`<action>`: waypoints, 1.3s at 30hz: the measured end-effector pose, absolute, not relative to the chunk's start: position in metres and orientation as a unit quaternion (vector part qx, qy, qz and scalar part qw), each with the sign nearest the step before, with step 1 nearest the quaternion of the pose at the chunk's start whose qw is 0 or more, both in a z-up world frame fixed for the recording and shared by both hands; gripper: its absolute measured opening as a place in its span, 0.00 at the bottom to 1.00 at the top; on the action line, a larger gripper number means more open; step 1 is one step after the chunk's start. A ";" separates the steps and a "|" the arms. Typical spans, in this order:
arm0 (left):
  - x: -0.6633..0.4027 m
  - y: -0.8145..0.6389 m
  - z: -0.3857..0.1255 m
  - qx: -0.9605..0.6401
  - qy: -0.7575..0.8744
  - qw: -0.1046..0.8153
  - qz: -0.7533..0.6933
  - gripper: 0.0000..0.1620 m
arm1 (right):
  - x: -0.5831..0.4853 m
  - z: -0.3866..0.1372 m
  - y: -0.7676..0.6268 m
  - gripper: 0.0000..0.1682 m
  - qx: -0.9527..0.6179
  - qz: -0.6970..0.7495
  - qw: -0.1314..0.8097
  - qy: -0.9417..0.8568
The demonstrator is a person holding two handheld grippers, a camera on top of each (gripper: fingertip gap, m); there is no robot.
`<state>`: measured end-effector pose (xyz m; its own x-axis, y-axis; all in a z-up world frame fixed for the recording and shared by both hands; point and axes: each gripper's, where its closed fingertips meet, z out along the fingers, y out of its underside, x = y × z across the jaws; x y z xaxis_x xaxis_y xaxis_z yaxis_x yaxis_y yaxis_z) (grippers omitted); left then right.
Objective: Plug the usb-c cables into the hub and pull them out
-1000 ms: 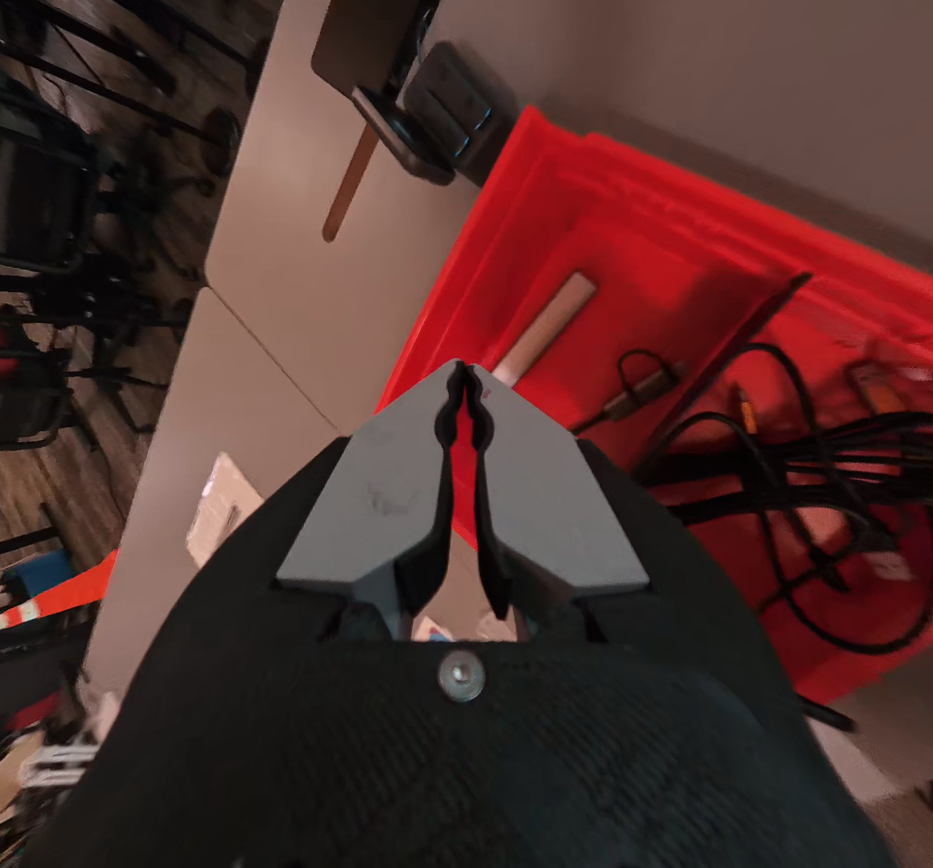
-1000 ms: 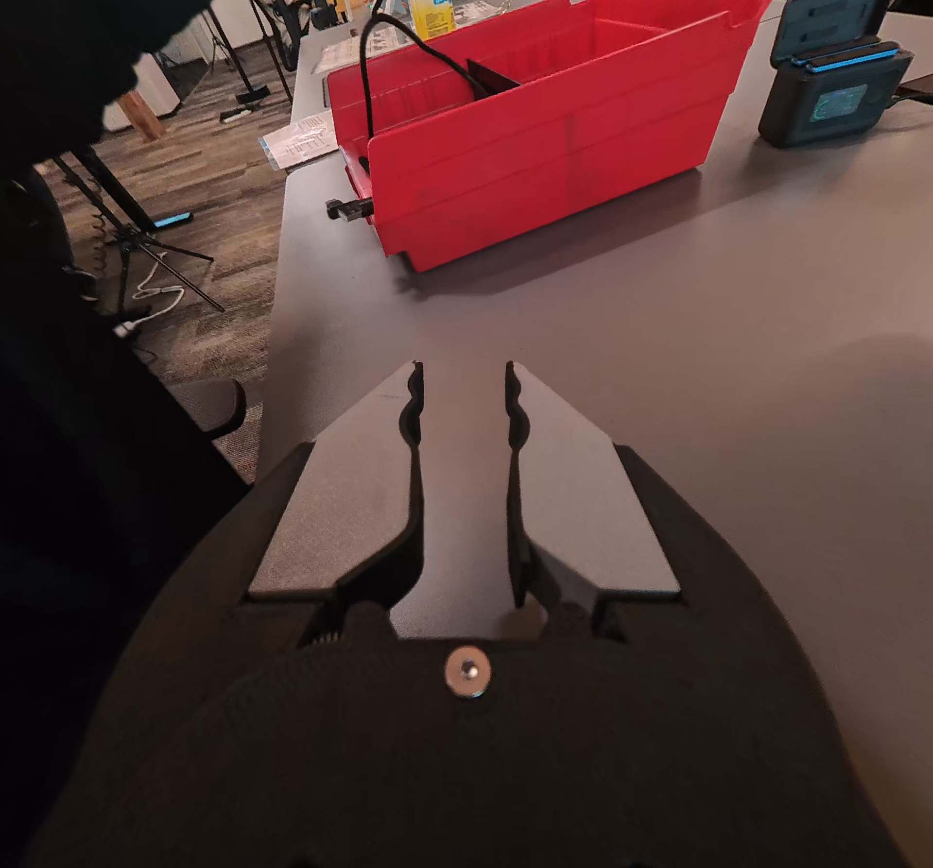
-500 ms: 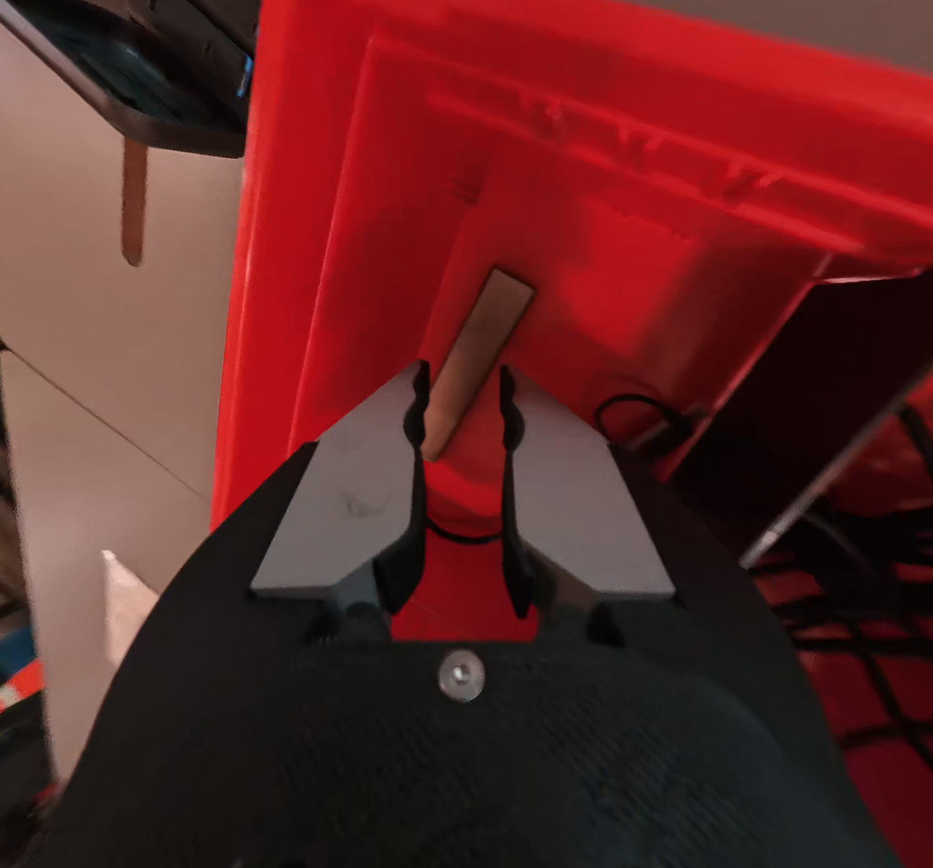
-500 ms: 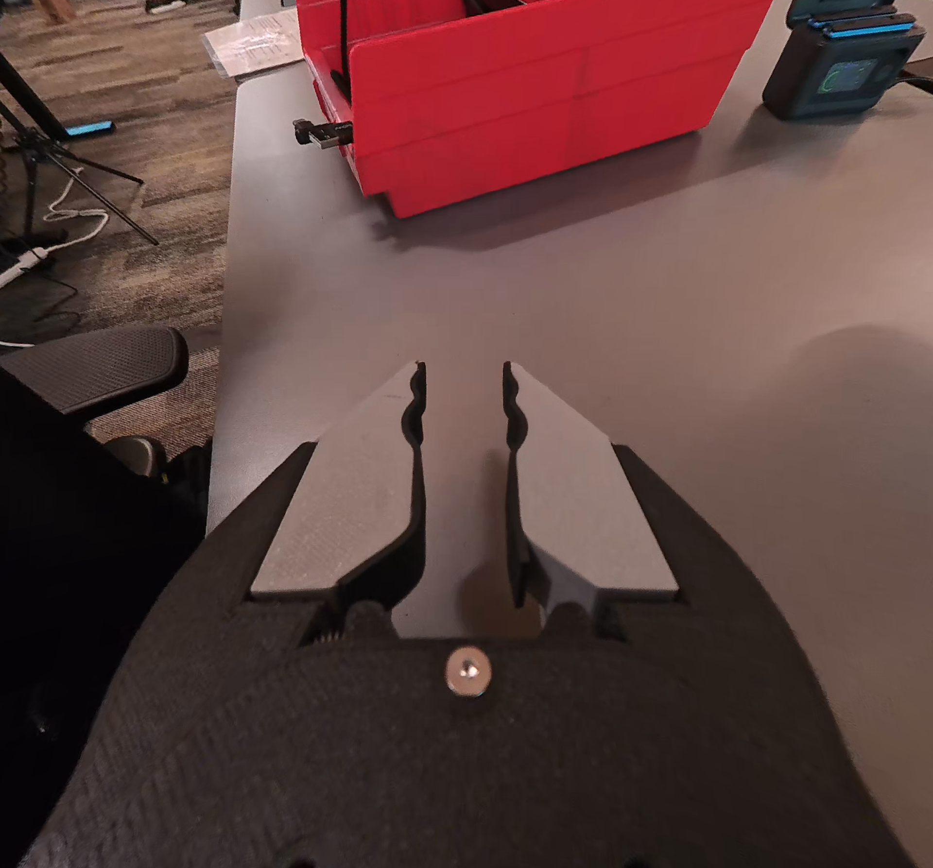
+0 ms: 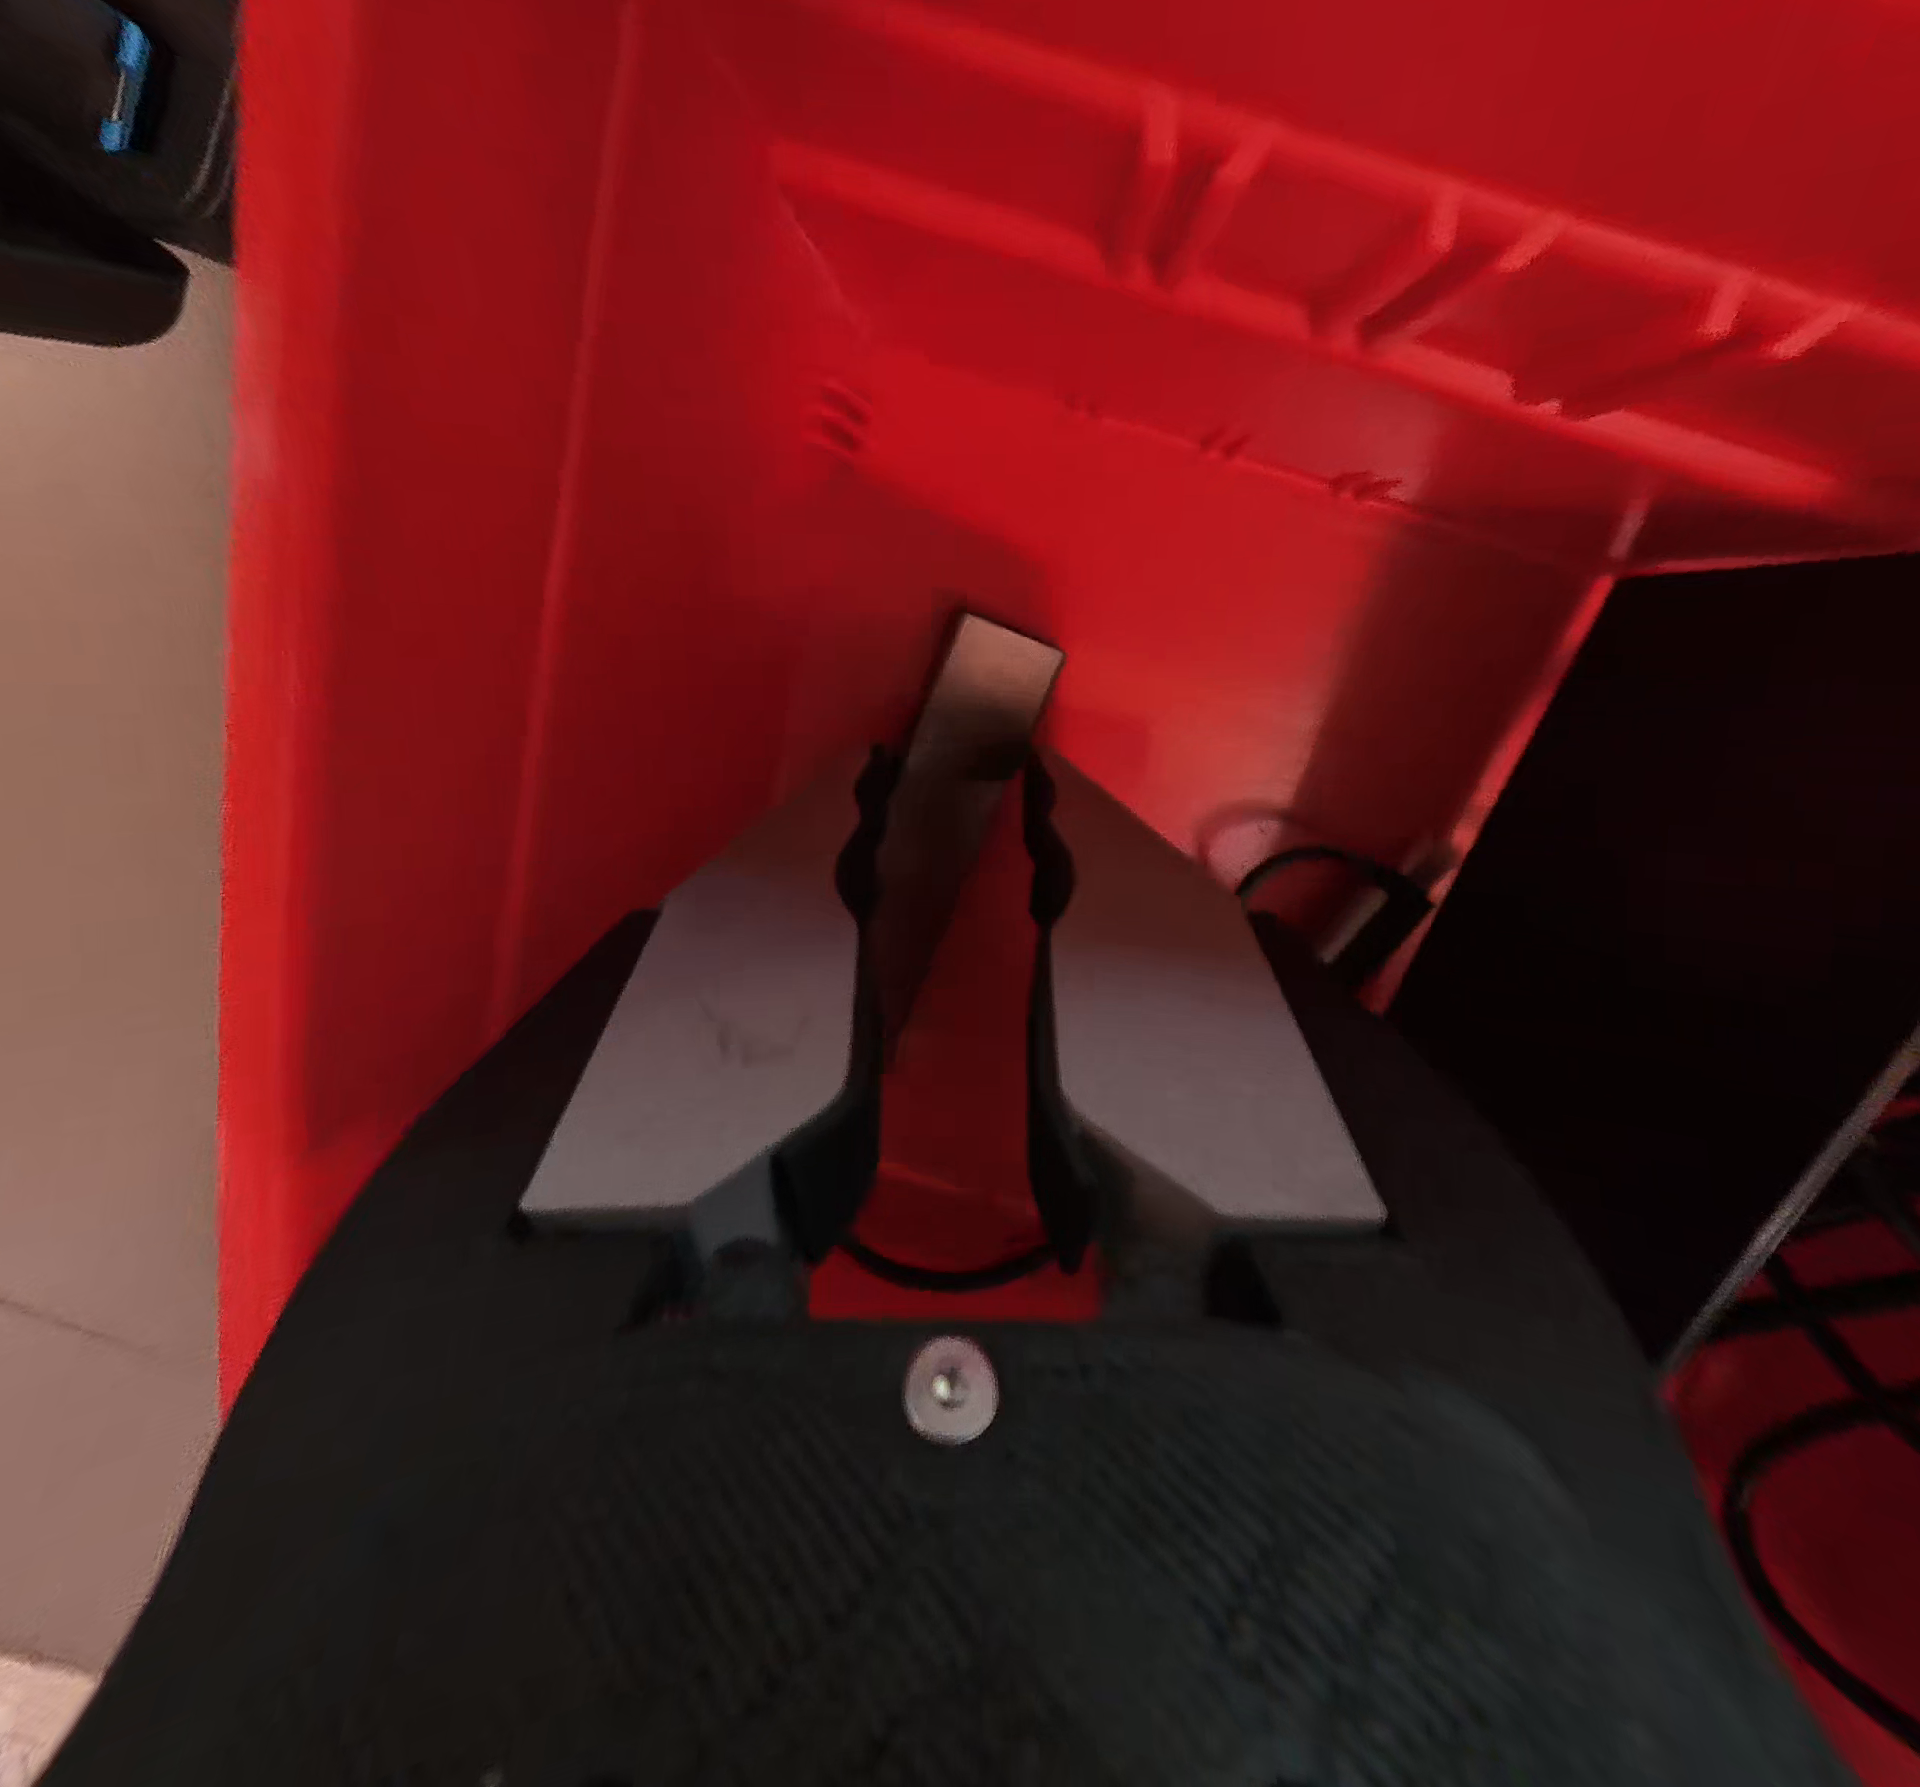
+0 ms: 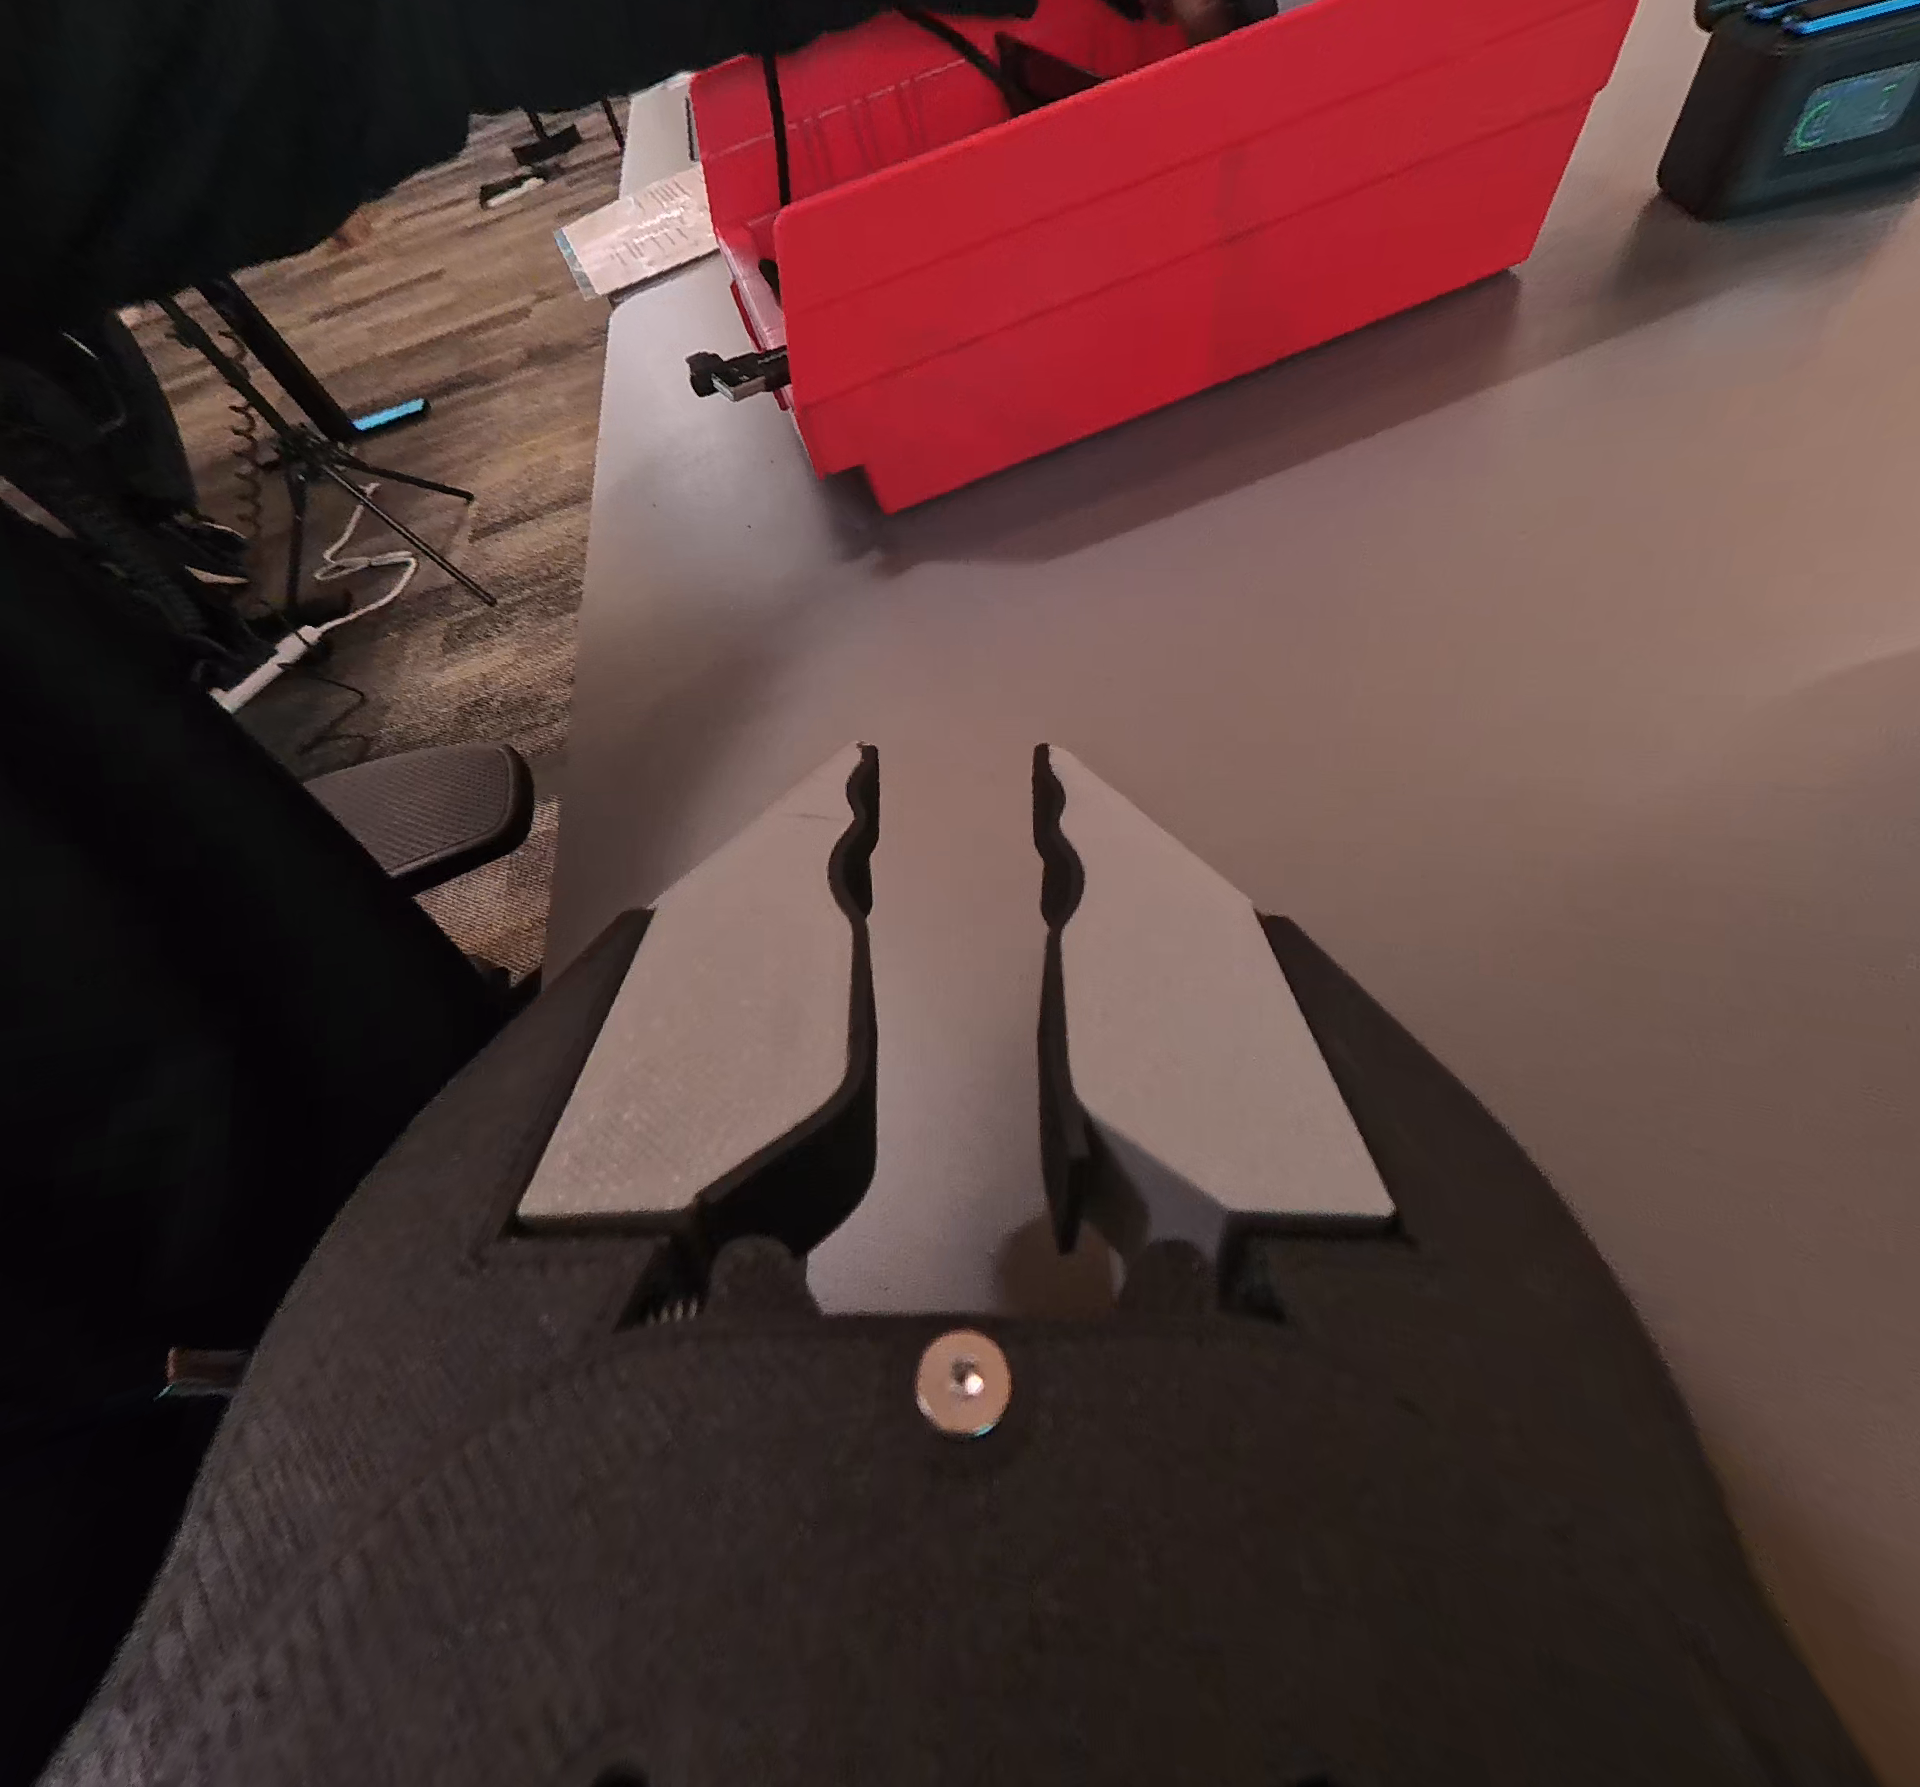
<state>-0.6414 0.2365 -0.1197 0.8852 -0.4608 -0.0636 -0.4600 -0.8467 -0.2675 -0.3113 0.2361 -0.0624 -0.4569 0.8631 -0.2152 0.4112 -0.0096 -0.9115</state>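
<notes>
Left hand-held gripper [image 5: 951,766] has descended, parted fingers straddling hub [image 5: 982,688]

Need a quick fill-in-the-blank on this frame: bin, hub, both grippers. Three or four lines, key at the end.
1. The left gripper reaches into the ____ bin.
2. Its open fingers straddle the flat silver ____, which lies on the bin floor.
3. The right gripper hovers over the grey table, open and holding ____.
4. A black divider splits the bin; the tangle of black ____ lies beyond it.

Missing words: red; hub; nothing; cables
</notes>
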 end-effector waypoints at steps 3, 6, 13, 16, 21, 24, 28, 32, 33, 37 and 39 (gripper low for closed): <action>-0.658 0.227 -0.115 -0.946 0.287 0.114 0.103 0.13 | -0.310 -0.061 0.235 0.15 -0.474 0.533 0.210 -0.669; -0.649 0.225 -0.081 -0.935 0.282 0.167 0.137 0.13 | -0.309 -0.059 0.234 0.15 -0.471 0.536 0.213 -0.668; -0.627 0.235 0.145 -0.808 0.231 0.399 0.367 0.12 | -0.309 -0.062 0.231 0.14 -0.465 0.524 0.221 -0.678; -0.575 0.236 0.220 -0.767 0.242 0.448 0.390 0.13 | -0.309 -0.060 0.233 0.13 -0.461 0.518 0.238 -0.680; -0.482 0.267 0.198 -0.793 0.292 0.457 0.277 0.12 | -0.309 -0.041 0.247 0.14 -0.455 0.527 0.291 -0.656; -0.437 0.288 0.138 -0.817 0.321 0.432 0.205 0.12 | -0.309 -0.031 0.256 0.14 -0.456 0.541 0.313 -0.634; -0.405 0.303 0.059 -0.855 0.318 0.379 0.155 0.13 | -0.310 -0.034 0.264 0.15 -0.469 0.526 0.326 -0.630; -0.414 0.286 0.031 -0.894 0.281 0.318 0.145 0.19 | -0.309 -0.042 0.266 0.15 -0.473 0.502 0.337 -0.641; -0.420 0.277 0.035 -0.902 0.264 0.311 0.140 0.23 | -0.309 -0.043 0.267 0.15 -0.475 0.496 0.339 -0.643; -0.448 0.227 0.048 -0.932 0.190 0.279 0.133 0.25 | -0.306 -0.042 0.265 0.15 -0.471 0.494 0.345 -0.644; -0.460 0.197 0.041 -0.946 0.157 0.251 0.131 0.26 | -0.305 -0.039 0.265 0.15 -0.469 0.498 0.348 -0.641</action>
<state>-0.4599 0.1965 0.0405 0.9166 -0.2310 -0.3263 -0.3625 -0.8246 -0.4344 -0.3047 0.2650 -0.0393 -0.3172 0.9481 -0.0210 0.2536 0.0634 -0.9652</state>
